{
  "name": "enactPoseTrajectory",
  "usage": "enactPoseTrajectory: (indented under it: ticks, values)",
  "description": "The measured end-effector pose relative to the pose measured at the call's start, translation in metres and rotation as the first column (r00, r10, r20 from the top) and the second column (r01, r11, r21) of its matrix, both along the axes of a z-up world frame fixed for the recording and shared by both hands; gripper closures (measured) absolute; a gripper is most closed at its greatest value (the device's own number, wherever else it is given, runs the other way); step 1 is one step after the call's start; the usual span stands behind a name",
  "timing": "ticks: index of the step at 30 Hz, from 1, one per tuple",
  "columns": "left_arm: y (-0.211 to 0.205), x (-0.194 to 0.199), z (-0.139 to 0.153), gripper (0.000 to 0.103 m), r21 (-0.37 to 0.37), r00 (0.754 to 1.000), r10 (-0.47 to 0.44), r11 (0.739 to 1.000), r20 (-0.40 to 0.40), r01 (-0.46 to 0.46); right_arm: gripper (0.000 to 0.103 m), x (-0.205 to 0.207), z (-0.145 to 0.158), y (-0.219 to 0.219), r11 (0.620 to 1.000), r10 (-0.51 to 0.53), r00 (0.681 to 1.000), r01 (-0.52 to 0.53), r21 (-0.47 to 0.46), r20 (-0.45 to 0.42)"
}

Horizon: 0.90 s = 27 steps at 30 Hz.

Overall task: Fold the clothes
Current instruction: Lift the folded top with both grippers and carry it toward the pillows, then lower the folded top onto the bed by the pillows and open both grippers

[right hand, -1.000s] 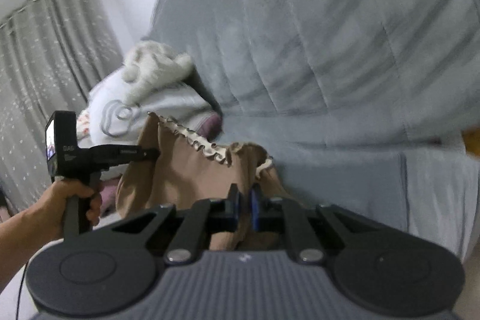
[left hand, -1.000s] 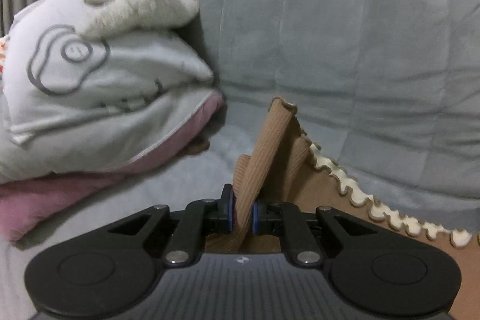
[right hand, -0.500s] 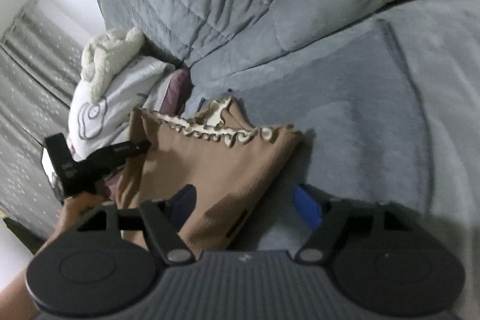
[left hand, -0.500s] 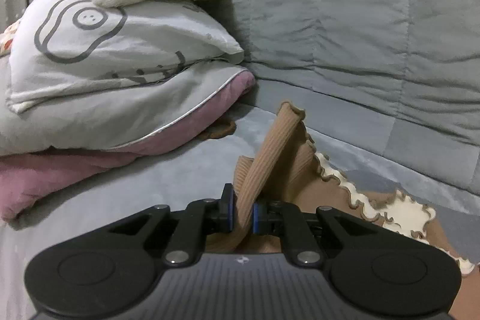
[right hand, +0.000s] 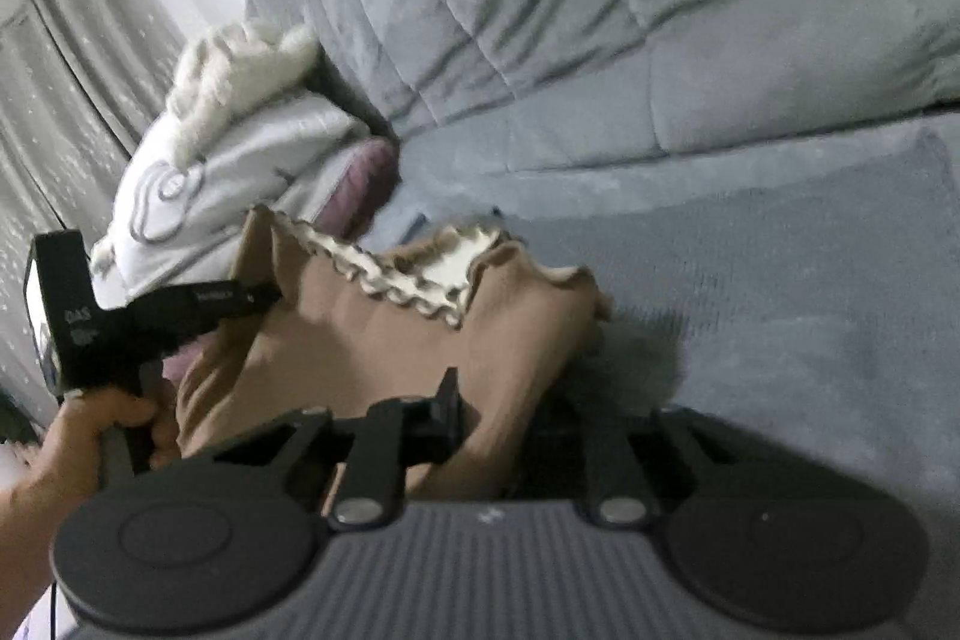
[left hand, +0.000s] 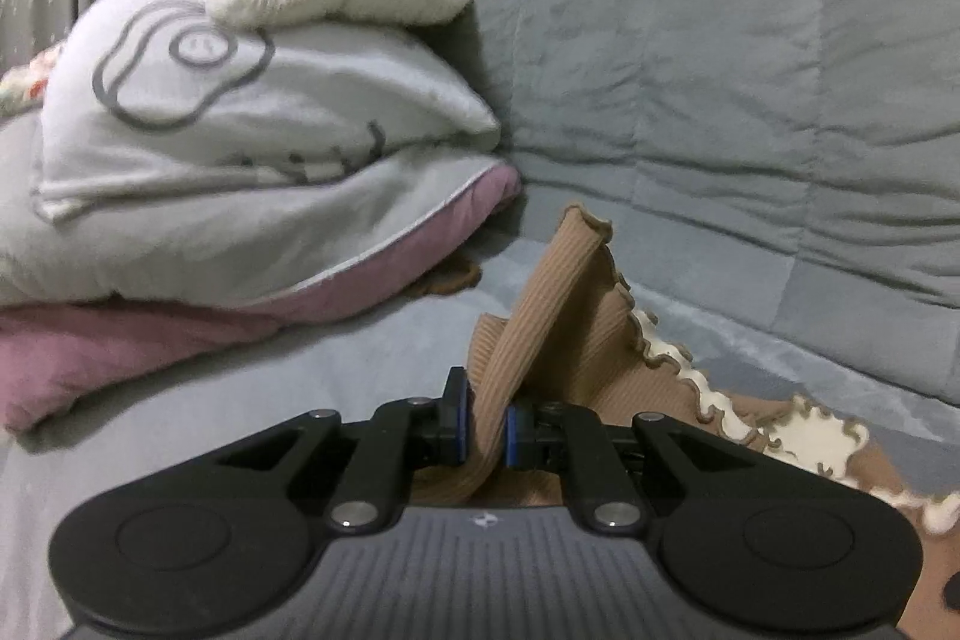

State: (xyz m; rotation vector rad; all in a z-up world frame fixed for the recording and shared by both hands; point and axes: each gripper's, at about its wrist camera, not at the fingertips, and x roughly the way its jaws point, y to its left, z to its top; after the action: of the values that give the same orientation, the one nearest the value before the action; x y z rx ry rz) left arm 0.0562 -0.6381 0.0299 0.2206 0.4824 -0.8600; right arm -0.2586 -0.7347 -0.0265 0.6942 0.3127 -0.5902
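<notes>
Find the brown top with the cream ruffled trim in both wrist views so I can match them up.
Left wrist: the brown top rises from the lower centre, pinched in the left gripper.
Right wrist: it lies centre-left on the grey sofa, with the left gripper holding its left corner.
Shared landmark: the white printed pillow, upper left in both.

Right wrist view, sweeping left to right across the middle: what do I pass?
Curtain → left gripper held in a hand → brown garment with the frilled cream trim → bare grey sofa seat.
</notes>
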Motion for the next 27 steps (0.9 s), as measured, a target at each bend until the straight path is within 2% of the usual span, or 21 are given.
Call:
enactPoseTrajectory:
  ticks: [4,9,12,16,17,19,20,21,22,25,27]
  values:
    - [0.01,-0.014,0.018,0.093,-0.043,0.999,-0.008,0.999,0.034,0.009,0.089,-0.018,0.026,0.025,0.994,-0.025,0.998,0.031,-0.105,0.053]
    - [0.006,-0.02,0.04,0.093,-0.063,0.999,-0.041,0.997,0.015,0.042,0.089,-0.015,0.034,0.009,0.994,-0.056,0.998,0.057,-0.096,0.006]
    - [-0.009,-0.014,0.038,0.093,-0.026,0.999,-0.043,0.999,-0.02,0.042,0.089,-0.013,0.039,-0.002,0.994,-0.075,0.997,0.073,-0.087,-0.024]
    - [-0.034,0.003,0.014,0.092,0.058,0.995,-0.025,0.998,-0.099,0.031,0.088,-0.01,0.044,-0.016,0.993,-0.099,0.993,0.094,-0.078,-0.064]
    - [-0.039,0.007,0.005,0.09,0.078,0.994,-0.022,0.996,-0.104,0.03,0.088,-0.009,0.046,-0.02,0.992,-0.105,0.992,0.1,-0.075,-0.074]
    - [-0.045,0.008,-0.006,0.083,0.116,0.996,-0.024,0.993,-0.082,0.034,0.086,-0.004,0.029,-0.029,0.992,-0.121,0.985,0.115,-0.053,-0.125]
    - [-0.048,0.007,-0.012,0.081,0.139,0.998,-0.028,0.99,-0.063,0.037,0.082,-0.001,0.019,-0.034,0.991,-0.129,0.98,0.124,-0.041,-0.152]
    - [-0.049,0.006,-0.015,0.075,0.146,0.998,-0.028,0.989,-0.052,0.035,0.077,0.002,0.01,-0.038,0.991,-0.136,0.975,0.133,-0.03,-0.178]
    - [-0.049,0.003,-0.017,0.067,0.16,0.999,-0.026,0.987,-0.025,0.03,0.076,0.003,0.006,-0.039,0.99,-0.141,0.973,0.138,-0.029,-0.182]
    - [-0.049,-0.006,-0.016,0.062,0.196,0.999,-0.028,0.981,0.047,0.018,0.064,0.001,0.002,-0.036,0.988,-0.154,0.973,0.147,-0.05,-0.171]
    - [-0.048,-0.013,-0.013,0.059,0.219,0.996,-0.041,0.975,0.08,0.022,0.039,0.0,0.009,-0.03,0.984,-0.174,0.969,0.163,-0.079,-0.176]
